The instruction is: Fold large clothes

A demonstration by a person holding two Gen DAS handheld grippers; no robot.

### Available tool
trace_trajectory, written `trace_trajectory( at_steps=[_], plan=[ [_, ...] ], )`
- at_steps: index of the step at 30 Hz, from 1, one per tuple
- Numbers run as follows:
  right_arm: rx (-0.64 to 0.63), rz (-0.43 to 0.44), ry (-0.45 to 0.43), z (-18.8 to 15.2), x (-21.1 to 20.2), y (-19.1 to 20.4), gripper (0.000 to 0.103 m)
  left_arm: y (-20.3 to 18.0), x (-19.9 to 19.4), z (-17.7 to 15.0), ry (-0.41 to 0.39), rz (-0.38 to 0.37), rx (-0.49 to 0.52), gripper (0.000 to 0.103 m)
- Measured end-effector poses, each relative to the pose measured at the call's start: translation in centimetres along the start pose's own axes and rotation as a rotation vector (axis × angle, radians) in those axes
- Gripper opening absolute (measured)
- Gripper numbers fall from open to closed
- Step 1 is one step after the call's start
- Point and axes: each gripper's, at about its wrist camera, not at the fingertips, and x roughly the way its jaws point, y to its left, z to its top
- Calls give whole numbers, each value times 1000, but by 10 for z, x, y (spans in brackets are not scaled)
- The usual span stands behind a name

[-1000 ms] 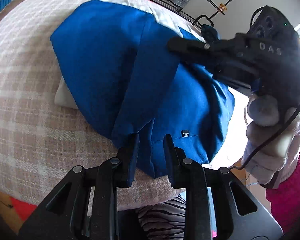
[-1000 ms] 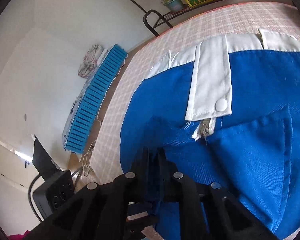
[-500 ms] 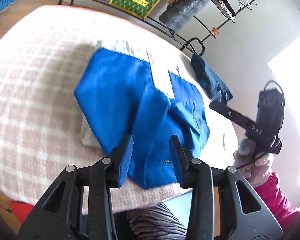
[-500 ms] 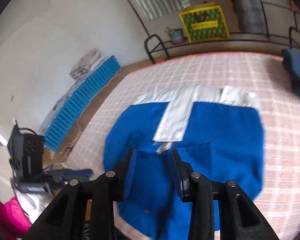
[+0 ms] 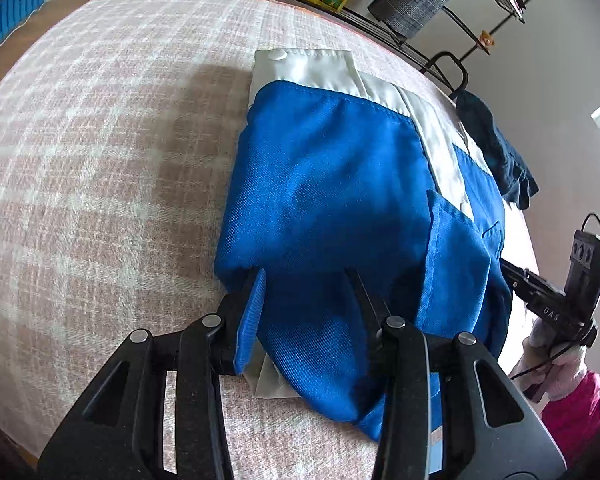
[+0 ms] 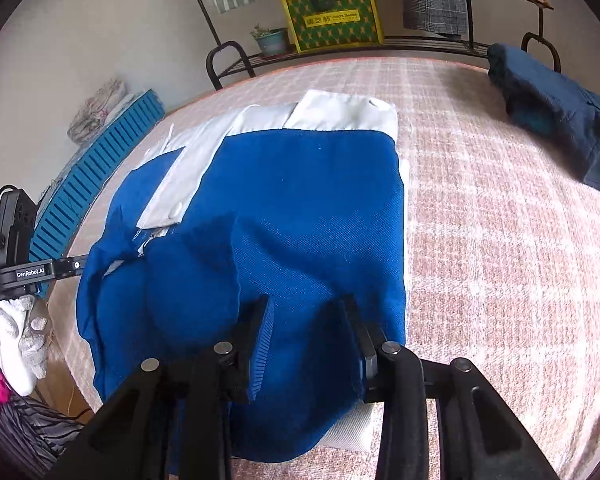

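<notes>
Blue garment [image 5: 332, 200] lies under both parted claws, left [image 5: 304, 280] released, right [image 6: 306, 306] closing.

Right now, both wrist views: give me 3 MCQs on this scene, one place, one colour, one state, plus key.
1. Where does the dark navy garment lie?
A. on the blue garment
B. apart from it, on the plaid blanket
C. on the floor

2. What colour is the blue garment's trim band?
A. white
B. yellow
C. red

3. What does the left gripper hold?
A. the trim band
B. nothing
C. the navy garment

Key: B, blanket shows between them; A, white band along its far edge; B, pads stand apart over the cloth.
</notes>
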Motion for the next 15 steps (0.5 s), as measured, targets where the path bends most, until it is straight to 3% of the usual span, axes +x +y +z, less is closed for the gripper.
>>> trace_trajectory(
  at_steps=[3,5,6,8,9,11,15],
  plan=[
    [20,41,62,8,-10,-7,35,8,-8,6,20,-14,-20,42],
    [21,81,38,10,-23,-14,39,23,-19,15,6,-64,-98,43],
    [18,87,12,9,-30,-16,45,32,-24,20,-9,-92,-142,53],
    [28,89,-60,9,-44,-26,80,51,-29,31,-32,-136,-231,72],
    [49,89,-97,9,-49,-33,86,61,-28,36,-32,-168,-275,74],
    [112,95,-121,11,-52,-50,87,78,-18,45,-6,-251,-358,74],
    [220,170,-80,21,-37,-80,85,100,7,51,40,-396,-481,74]
  ],
)
